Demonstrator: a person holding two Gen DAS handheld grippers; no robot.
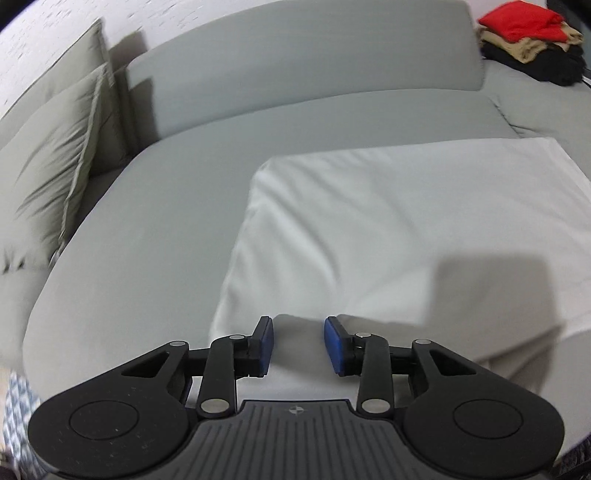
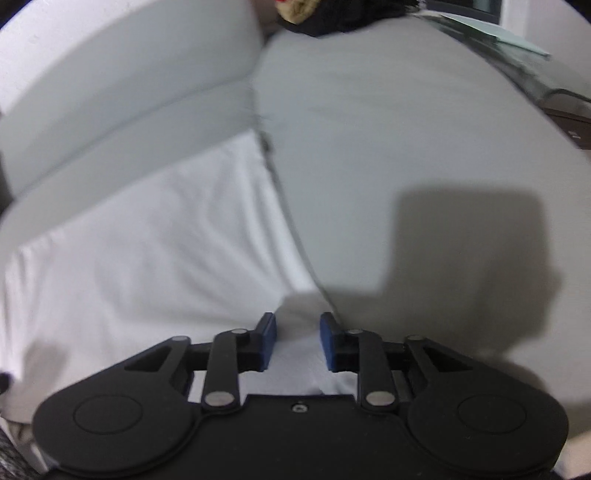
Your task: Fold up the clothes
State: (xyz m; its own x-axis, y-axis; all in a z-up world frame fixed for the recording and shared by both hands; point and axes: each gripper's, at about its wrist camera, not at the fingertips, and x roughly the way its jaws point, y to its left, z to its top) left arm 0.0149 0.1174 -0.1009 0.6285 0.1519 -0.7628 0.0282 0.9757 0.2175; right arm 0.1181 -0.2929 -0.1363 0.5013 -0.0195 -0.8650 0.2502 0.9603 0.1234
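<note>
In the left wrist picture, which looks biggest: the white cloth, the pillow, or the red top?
1. white cloth, though it lies nearest the camera
2. pillow
3. red top, far away, so its true size is unsure

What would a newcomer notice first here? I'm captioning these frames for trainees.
A white, creased, folded cloth garment lies on the grey sofa seat, right before both open tools. Far back on the right, a stack of red, tan and black folded clothes stands out. Grey-green pillows lean at the left.
</note>
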